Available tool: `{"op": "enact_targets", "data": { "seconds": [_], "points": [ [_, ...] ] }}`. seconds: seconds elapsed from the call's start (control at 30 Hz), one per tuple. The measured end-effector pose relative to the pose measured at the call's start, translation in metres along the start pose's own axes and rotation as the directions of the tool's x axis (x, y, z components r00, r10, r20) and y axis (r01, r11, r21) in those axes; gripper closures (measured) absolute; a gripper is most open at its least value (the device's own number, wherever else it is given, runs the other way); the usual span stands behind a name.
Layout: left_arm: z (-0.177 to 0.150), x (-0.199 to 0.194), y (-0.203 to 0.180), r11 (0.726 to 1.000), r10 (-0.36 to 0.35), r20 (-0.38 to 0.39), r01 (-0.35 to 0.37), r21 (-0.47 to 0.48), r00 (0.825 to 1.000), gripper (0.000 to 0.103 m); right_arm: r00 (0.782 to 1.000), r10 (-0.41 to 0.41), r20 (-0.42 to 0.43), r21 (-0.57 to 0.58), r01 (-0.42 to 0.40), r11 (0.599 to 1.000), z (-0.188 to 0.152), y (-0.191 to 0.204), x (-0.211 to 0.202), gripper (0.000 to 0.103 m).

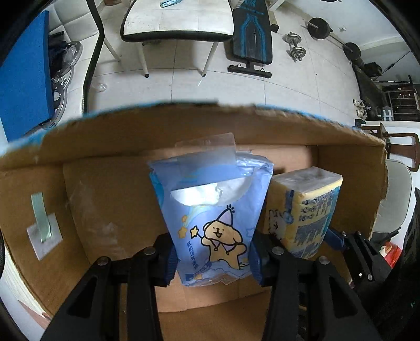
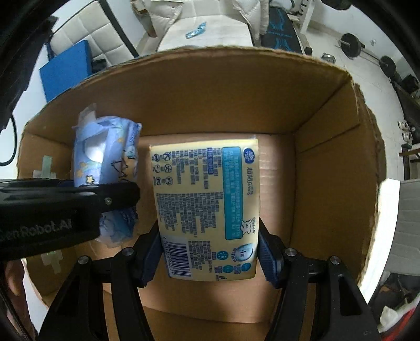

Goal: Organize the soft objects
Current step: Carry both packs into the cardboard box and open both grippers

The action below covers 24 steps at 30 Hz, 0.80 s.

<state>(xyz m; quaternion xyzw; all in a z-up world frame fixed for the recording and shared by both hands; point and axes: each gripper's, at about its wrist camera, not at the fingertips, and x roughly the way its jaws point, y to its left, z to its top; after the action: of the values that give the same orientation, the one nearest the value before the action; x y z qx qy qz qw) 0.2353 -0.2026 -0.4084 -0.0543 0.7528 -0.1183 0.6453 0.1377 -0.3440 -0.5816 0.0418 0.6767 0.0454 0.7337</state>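
Observation:
A blue tissue pack with a cartoon dog and a torn-open top hangs inside an open cardboard box, and my left gripper is shut on its lower part. Just to its right is a yellow tissue pack. In the right wrist view that yellow tissue pack fills the middle, printed side up, with my right gripper shut on its lower end. It too is within the cardboard box. The blue pack and the left gripper's black body are at its left.
Beyond the box's far wall is white tiled floor with a white chair, a black weight bench, dumbbells and a barbell. A blue panel stands at the left. Tape patches mark the box's left wall.

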Motion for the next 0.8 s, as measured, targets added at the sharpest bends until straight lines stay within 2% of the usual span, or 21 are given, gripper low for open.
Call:
{"op": "enact_targets", "data": {
  "seconds": [0.1,0.17,0.23,0.33,0.47,0.53,0.57,0.8],
  "points": [
    [-0.01,0.005,-0.003,1.0,0.019,-0.01,-0.019,0.003,1.0,0.056,1.0,-0.009,-0.017,0.005,0.009,1.0,-0.001,0.002,0.004,0.036],
    [-0.01,0.009,-0.003,1.0,0.03,-0.026,-0.03,0.002,0.999,0.05,1.0,-0.019,-0.024,-0.003,0.019,1.0,-0.004,0.005,0.004,0.034],
    [-0.001,0.011,-0.008,0.999,0.052,-0.027,-0.052,0.008,0.998,0.032,0.999,-0.023,-0.021,0.001,0.024,1.0,-0.005,0.006,0.002,0.034],
    [0.001,0.008,-0.007,0.997,0.07,-0.006,-0.07,0.012,0.998,0.017,1.0,-0.025,-0.018,0.008,0.025,1.0,-0.008,0.008,-0.002,0.031],
    [-0.002,0.0,-0.003,0.996,0.087,0.016,-0.087,0.005,0.996,0.012,0.999,-0.03,-0.025,0.003,0.03,1.0,-0.016,0.011,-0.009,0.019],
    [-0.007,-0.006,-0.002,0.995,0.097,0.028,-0.097,0.003,0.995,0.006,0.999,-0.03,-0.024,-0.006,0.029,1.0,-0.02,0.017,-0.017,0.005],
    [-0.007,-0.006,-0.004,0.995,0.103,0.036,-0.103,-0.001,0.994,0.006,0.999,-0.039,-0.02,-0.014,0.039,0.999,-0.023,0.02,-0.021,0.001],
    [-0.028,-0.038,0.014,0.991,0.136,0.12,-0.134,-0.031,0.983,0.004,0.999,-0.032,0.028,-0.02,0.032,0.999,-0.046,0.025,-0.051,0.0]
  ]
}}
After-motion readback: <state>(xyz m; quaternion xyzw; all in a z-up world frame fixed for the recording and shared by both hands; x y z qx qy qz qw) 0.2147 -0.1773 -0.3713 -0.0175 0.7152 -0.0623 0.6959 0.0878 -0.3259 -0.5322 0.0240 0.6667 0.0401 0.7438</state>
